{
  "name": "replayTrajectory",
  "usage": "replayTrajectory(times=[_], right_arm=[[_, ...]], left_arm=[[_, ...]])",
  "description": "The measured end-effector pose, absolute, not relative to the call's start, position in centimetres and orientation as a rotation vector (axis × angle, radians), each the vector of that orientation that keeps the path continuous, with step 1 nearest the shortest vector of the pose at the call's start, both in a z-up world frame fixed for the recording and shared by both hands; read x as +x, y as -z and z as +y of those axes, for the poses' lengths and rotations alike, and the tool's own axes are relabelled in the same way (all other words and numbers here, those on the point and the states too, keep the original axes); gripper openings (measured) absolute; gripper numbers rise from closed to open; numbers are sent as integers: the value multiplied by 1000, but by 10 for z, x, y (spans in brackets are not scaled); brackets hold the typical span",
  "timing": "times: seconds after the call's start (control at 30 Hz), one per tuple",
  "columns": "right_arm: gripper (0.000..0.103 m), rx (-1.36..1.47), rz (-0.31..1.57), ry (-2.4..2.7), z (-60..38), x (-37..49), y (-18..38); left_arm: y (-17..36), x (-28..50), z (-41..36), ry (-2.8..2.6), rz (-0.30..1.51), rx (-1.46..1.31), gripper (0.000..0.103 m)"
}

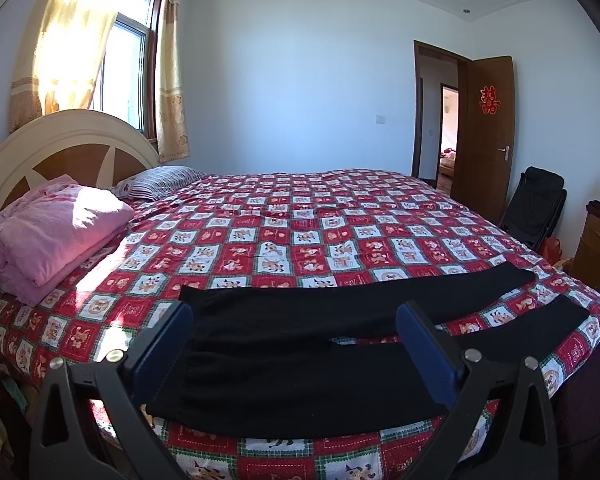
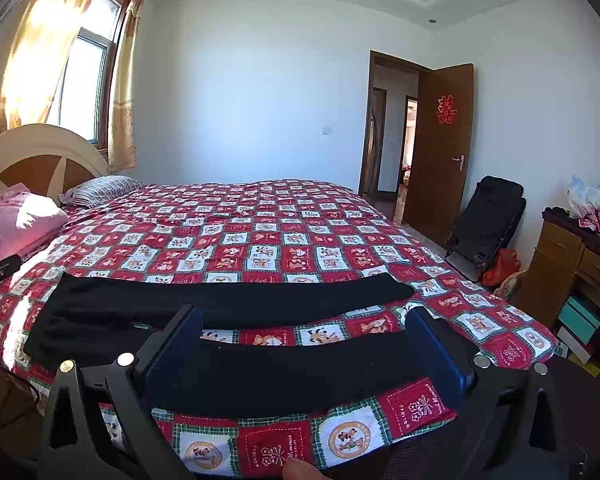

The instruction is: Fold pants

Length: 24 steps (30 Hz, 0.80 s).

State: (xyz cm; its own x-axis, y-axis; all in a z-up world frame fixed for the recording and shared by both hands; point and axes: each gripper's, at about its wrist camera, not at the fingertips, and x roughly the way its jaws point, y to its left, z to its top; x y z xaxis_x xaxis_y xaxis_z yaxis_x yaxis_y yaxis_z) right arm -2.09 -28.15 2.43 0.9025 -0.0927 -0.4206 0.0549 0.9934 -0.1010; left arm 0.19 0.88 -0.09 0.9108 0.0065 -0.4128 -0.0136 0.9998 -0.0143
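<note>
A pair of black knit pants [image 1: 300, 344] is laid flat along the near edge of a wide bed covered by a red-and-white patchwork quilt [image 1: 284, 236] printed with cartoon animals. The waist lies toward the curved cream-and-brown headboard [image 1: 60, 148] on the left, and the two legs run rightward toward the foot of the bed, slightly parted so that a strip of quilt is seen between them.

The left gripper [image 1: 296, 344], black-framed with blue pads, is held tilted downward above the waist and upper part of the pants, its jaws spread wide and nothing pinched between them. The right gripper [image 2: 304, 352] is held at a similar downward tilt over the near leg, closer to the cuffs, its jaws likewise spread wide and empty. In the right wrist view a fingertip [image 2: 300, 470] is seen at the bottom edge, below the quilt's hanging border.

Beyond the pants the quilt stretches open and uncluttered to the far side of the bed. A folded pink blanket [image 1: 52, 236] and a striped pillow [image 1: 160, 182] are stacked near the headboard, well apart from the pants. On the right, past the foot of the bed, a black folding chair [image 2: 488, 220] is leaned against the wall beside an open brown door [image 2: 444, 148], and a wooden cabinet [image 2: 560, 264] is seen nearer the camera.
</note>
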Motion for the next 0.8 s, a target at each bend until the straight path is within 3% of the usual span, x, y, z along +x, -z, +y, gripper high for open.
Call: replayTrajectory(times=[0.8], right_arm=[[102, -101, 456, 99, -284, -17, -21]], left_arm=[[5, 0, -6, 9, 429, -8, 103]])
